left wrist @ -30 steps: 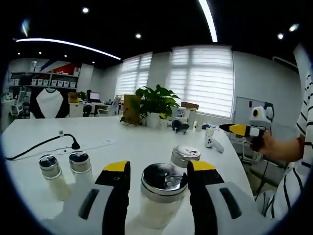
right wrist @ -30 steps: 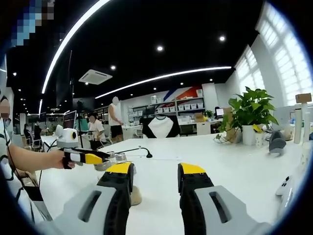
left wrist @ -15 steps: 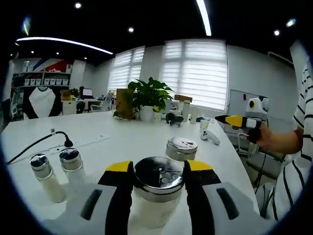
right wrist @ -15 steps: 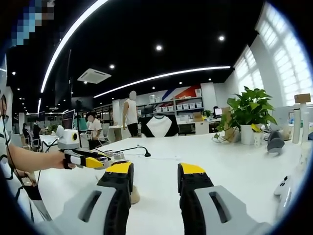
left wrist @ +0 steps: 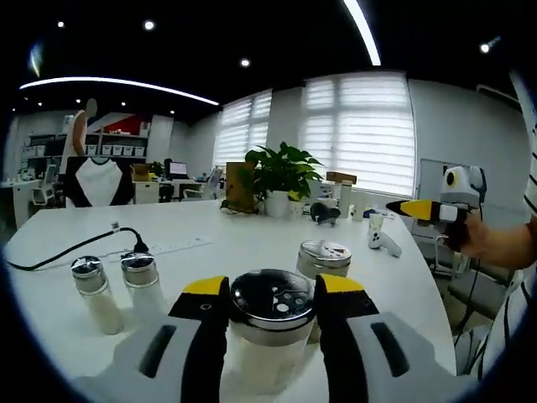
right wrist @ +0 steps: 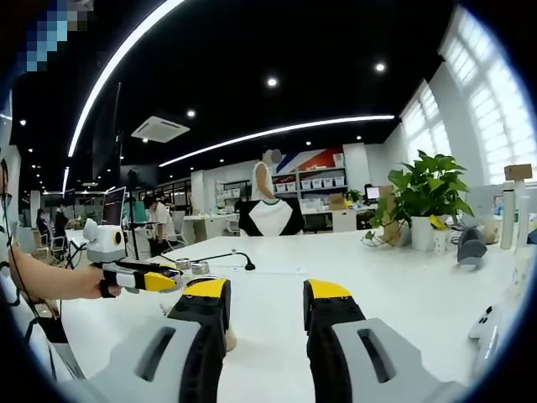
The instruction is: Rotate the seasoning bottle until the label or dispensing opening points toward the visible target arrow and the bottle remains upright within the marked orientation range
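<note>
Left claw (left wrist: 270,312) is clamped on the seasoning bottle (left wrist: 272,323) at lower centre of the left gripper view, upright on the white worktop (left wrist: 243,252), presumably to twist it. Right claw (right wrist: 258,304) stands apart, idle; no target arrow discernible.

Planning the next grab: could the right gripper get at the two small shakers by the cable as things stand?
Probably yes: the right gripper is open, and the two small shakers stand free on the table.
</note>
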